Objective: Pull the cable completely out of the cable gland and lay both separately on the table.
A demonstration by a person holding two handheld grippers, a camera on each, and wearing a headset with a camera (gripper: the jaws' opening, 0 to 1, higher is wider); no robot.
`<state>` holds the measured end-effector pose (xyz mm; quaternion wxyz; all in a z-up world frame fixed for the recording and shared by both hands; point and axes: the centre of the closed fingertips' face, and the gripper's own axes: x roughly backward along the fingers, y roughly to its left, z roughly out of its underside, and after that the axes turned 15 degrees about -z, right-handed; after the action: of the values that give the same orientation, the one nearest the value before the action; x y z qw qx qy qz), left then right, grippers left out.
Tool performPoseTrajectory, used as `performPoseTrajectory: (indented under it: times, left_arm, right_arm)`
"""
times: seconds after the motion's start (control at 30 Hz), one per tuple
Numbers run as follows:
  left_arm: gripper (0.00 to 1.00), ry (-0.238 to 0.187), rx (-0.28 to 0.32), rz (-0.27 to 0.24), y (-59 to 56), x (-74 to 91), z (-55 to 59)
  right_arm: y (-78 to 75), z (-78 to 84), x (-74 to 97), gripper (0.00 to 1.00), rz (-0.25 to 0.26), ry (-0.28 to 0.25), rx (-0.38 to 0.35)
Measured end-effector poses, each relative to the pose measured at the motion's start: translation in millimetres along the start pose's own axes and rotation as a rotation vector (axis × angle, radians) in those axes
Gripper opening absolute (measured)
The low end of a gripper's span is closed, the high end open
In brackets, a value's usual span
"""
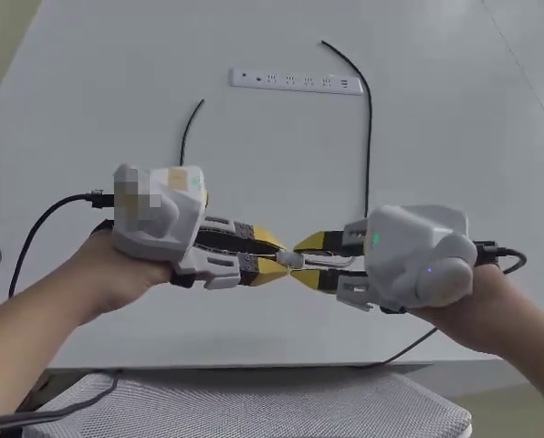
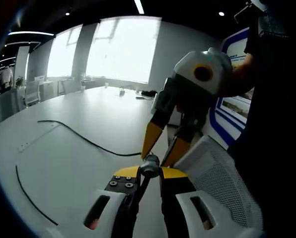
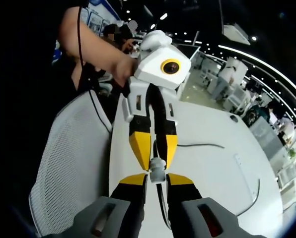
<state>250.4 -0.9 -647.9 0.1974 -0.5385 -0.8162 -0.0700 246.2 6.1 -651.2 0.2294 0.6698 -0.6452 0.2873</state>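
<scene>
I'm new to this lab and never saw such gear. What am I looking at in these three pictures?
A person holds a tool with two yellow-tipped jaws in each hand: the left gripper and the right gripper. One picture comes from a camera on the person's head; the other two from cameras on the tools, looking along their jaws. Both pairs of jaws pinch a grey cable gland from opposite sides, above a white table. On it lie a power strip and black cables.
</scene>
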Motion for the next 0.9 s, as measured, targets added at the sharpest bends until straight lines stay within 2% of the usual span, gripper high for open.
performPoseTrajectory:
  times: [0.1,0.27,0.3,0.37,0.43,0.6,0.9]
  left_arm:
    - [0.15,-0.002,-0.004,-0.004,1.4,0.6,-0.1]
    - [0.15,-0.010,0.000,-0.013,3.7,1.2,-2.4]
    - [0.15,-0.012,0.002,-0.015,4.1,1.2,-3.3]
    - [0.15,-0.014,0.003,-0.017,4.7,1.0,-4.7]
    - [0.15,-0.016,0.004,-0.018,5.4,0.6,-5.7]
    - [0.15,-0.024,0.008,-0.019,7.0,-0.7,-8.3]
    - [0.15,-0.023,0.012,-0.023,10.4,-2.6,-12.5]
  right_arm:
    - [-4.2,-0.2,4.9,0.13,0.022,-0.021,-0.034]
    - [-10.7,2.5,14.9,0.17,0.067,-0.070,-0.147]
    - [-10.2,4.9,16.4,0.18,0.071,-0.071,-0.173]
    - [-9.8,8.6,18.0,0.17,0.089,-0.058,-0.167]
    - [-10.2,14.4,19.1,0.17,0.111,-0.046,-0.199]
    - [-12.1,23.6,18.2,0.16,0.174,0.001,-0.182]
    - [-17.2,21.9,17.3,0.13,0.259,0.038,-0.137]
